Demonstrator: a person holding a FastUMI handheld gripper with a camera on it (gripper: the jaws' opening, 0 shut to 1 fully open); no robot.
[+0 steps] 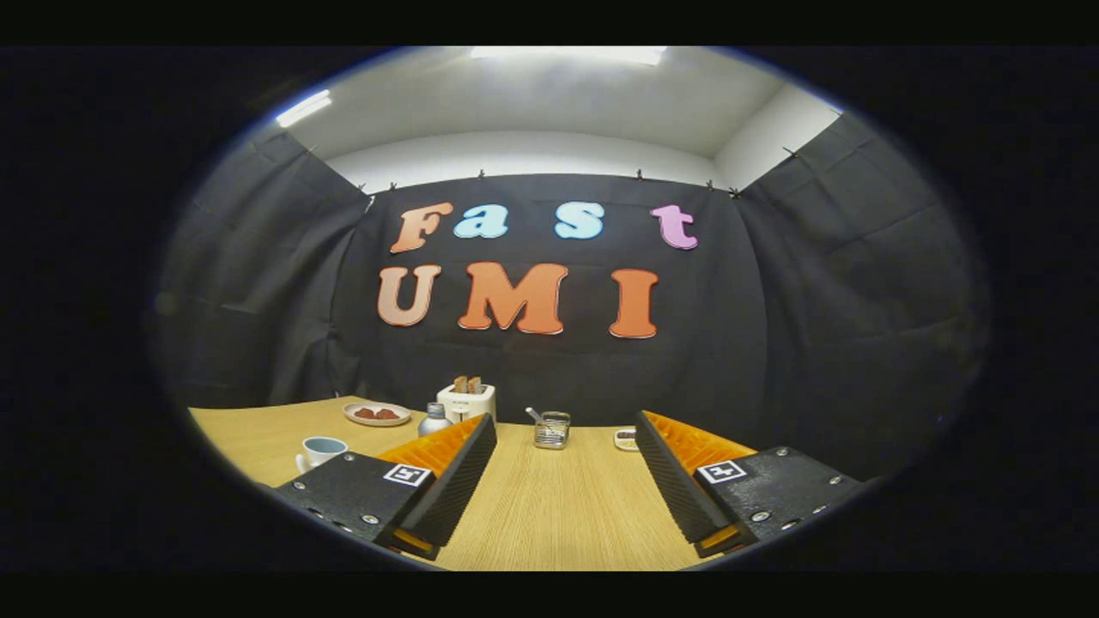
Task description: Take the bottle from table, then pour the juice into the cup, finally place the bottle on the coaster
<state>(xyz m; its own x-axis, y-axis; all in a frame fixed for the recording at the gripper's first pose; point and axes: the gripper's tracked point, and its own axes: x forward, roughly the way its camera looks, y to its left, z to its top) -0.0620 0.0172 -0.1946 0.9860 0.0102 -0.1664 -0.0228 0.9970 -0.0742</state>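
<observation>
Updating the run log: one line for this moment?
gripper: open, nothing held | bottle: on table, past left finger | cup: left of fingers | step: bottle not yet taken

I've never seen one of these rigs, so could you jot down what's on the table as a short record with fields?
surface: light wooden table
hand-held gripper: open, fingers apart over bare wood, holding nothing
bottle: small grey bottle with silver cap, beyond the left finger, upright
cup: pale blue-white mug, left of the left finger
toaster: white toaster with bread in it, behind the bottle
plate: round plate with reddish food
holder: wire mesh basket, ahead between the fingers
</observation>
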